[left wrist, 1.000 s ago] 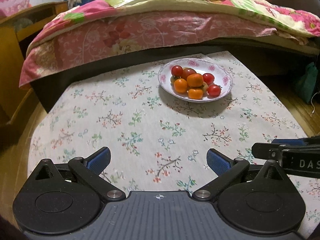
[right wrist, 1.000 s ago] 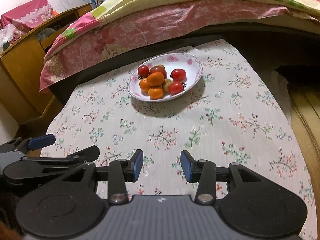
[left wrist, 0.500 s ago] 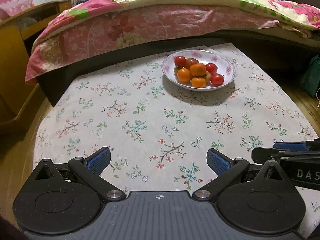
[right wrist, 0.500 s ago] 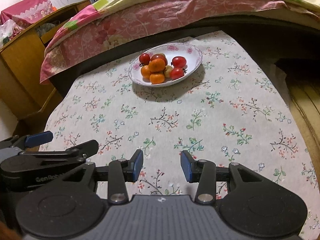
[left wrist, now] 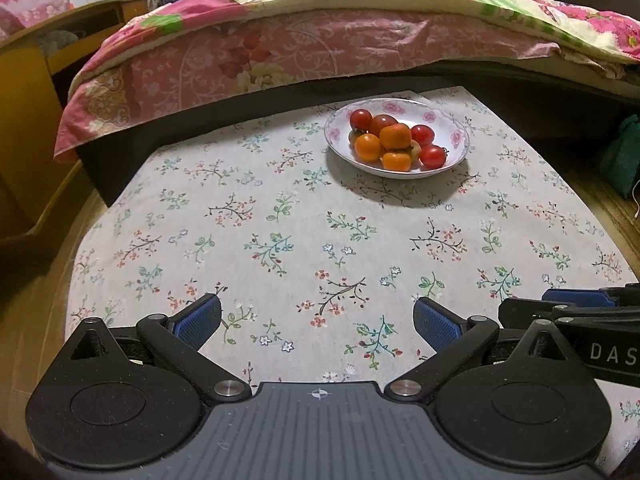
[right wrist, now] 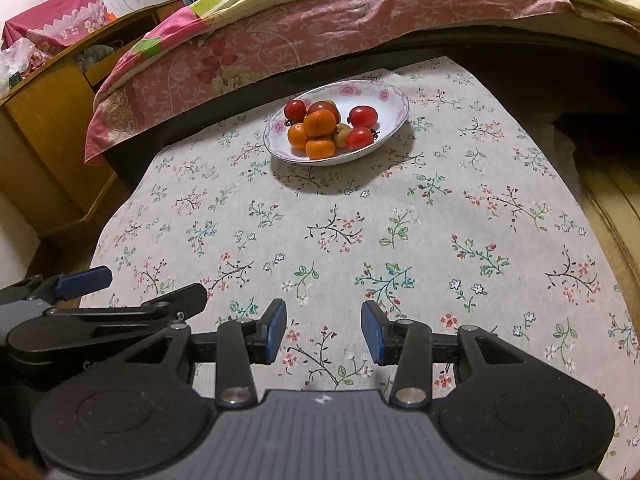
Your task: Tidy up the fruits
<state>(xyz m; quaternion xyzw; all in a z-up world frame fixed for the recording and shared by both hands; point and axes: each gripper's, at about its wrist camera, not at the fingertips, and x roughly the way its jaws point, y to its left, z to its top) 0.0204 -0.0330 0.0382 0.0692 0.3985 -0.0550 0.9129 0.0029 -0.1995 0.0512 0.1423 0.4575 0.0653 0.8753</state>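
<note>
Left gripper: the black two-finger left gripper with blue pads (left wrist: 318, 320) is held low over the near edge of the table, its fingers spread wide with nothing between them.
Right gripper: the black right gripper with blue pads (right wrist: 324, 336) is held just beside it, fingers also apart but by a narrower gap, and nothing is gripped.
Pose: both are pointed toward the dish, which is judged to keep it in sight of both cameras.
Cloth: a pale tablecloth printed with small flower sprigs (left wrist: 280, 220) is spread over the table; between the grippers and the dish nothing but cloth is seen.
Dish: a white shallow porcelain dish with a pink floral rim (left wrist: 452, 126) is set at the far side of the cloth, well apart from both grippers.
Fruit: small orange tangerines (left wrist: 394, 136) and red cherry tomatoes (left wrist: 433, 155) are heaped together in the dish, mixed, with one greenish piece half hidden.
Stage: a full dish fits either fruit gathered in or fruit awaiting sorting; which cannot be told.
Beyond: a bed with pink and green floral quilts (left wrist: 320, 40) is seen behind the table.
</note>
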